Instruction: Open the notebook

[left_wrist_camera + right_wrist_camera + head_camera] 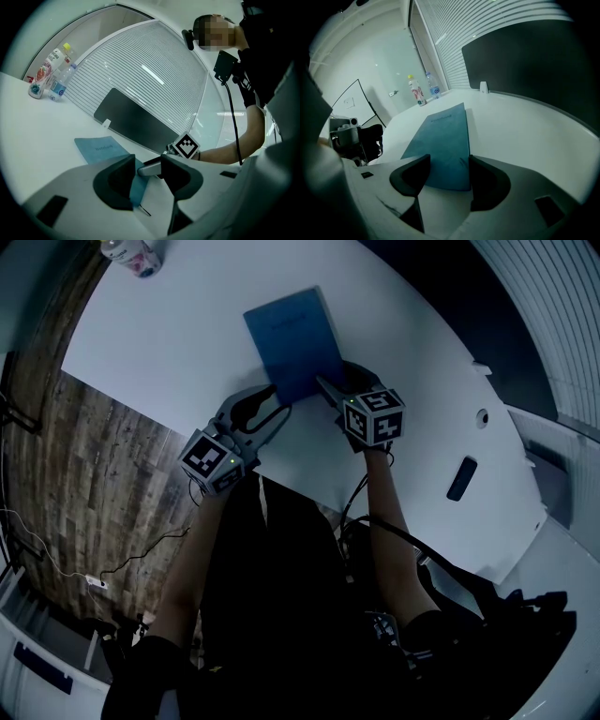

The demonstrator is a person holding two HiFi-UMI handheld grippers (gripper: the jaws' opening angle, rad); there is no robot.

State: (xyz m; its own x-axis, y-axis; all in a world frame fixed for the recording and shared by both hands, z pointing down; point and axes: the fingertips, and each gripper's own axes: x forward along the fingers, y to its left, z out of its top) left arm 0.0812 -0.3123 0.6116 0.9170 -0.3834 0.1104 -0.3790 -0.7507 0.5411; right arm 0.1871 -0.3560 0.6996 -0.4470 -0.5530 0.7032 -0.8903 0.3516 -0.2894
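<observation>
Two bottles (59, 78) stood at the far corner of the white table (187, 324); their contents could not be determined. The blue notebook (295, 338) lay closed and flat on the table. The left gripper (147, 165) had its jaws apart around the notebook's near corner, unclamped. The right gripper (449, 161) had its jaws partly apart at the near edge, holding nothing. Slatted blinds (140, 70) lined the wall.

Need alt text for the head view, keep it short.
Seen from above, a closed blue notebook lies on a white table; the left gripper sits at its near left corner and the right gripper at its near right corner, jaws of both apart. Bottles stand at the table's far left edge.
</observation>
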